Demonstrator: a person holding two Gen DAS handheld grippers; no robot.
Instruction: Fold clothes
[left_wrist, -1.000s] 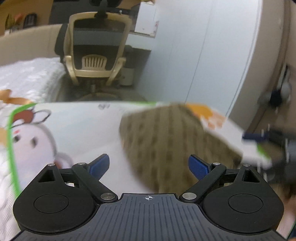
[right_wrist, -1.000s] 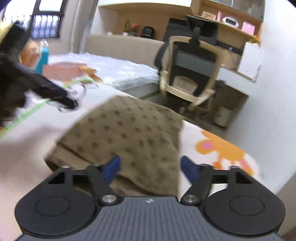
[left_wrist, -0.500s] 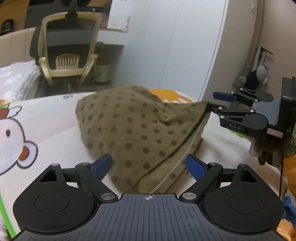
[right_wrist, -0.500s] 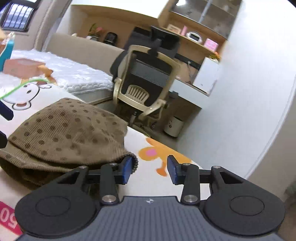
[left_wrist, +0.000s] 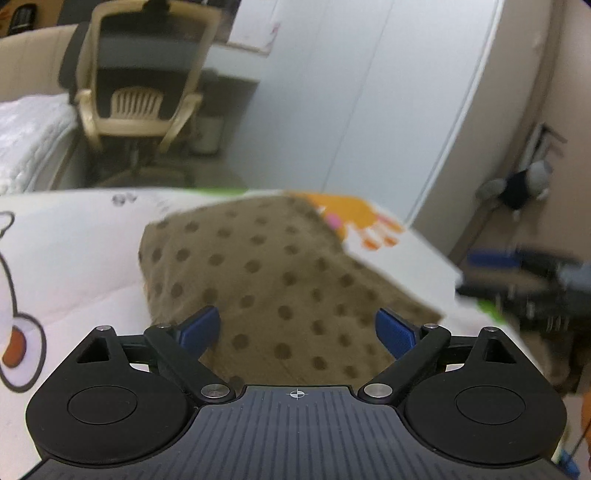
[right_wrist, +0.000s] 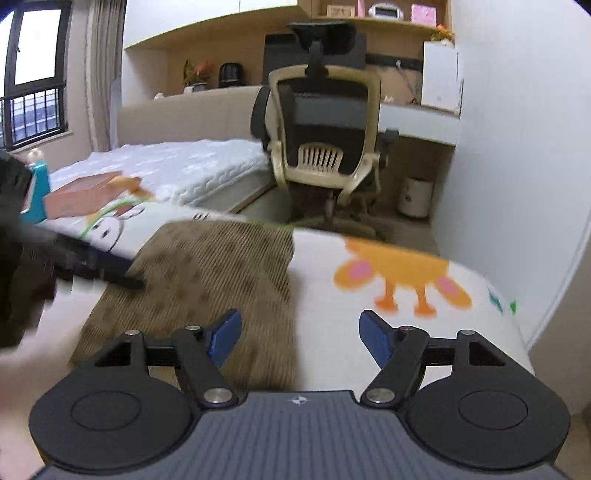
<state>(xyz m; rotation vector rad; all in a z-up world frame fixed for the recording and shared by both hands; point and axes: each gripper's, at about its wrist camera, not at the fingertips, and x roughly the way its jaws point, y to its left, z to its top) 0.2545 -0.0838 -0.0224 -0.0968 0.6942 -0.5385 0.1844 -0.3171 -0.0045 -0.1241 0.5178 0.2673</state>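
- Since half a second ago, right gripper (right_wrist: 299, 332) has let the brown dotted garment (left_wrist: 266, 280) go — jaws spread, so it lies flat.
- Left gripper (left_wrist: 297, 328) hovers over it, spread too.

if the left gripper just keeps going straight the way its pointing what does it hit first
Most likely the brown dotted garment: it fills the gap between the open left gripper fingers, lying on the cartoon-print blanket. Depth is unclear under motion blur.

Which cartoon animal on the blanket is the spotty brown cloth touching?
The orange animal: the spotty brown cloth covers its edge in the left wrist view. The white animal lies apart.
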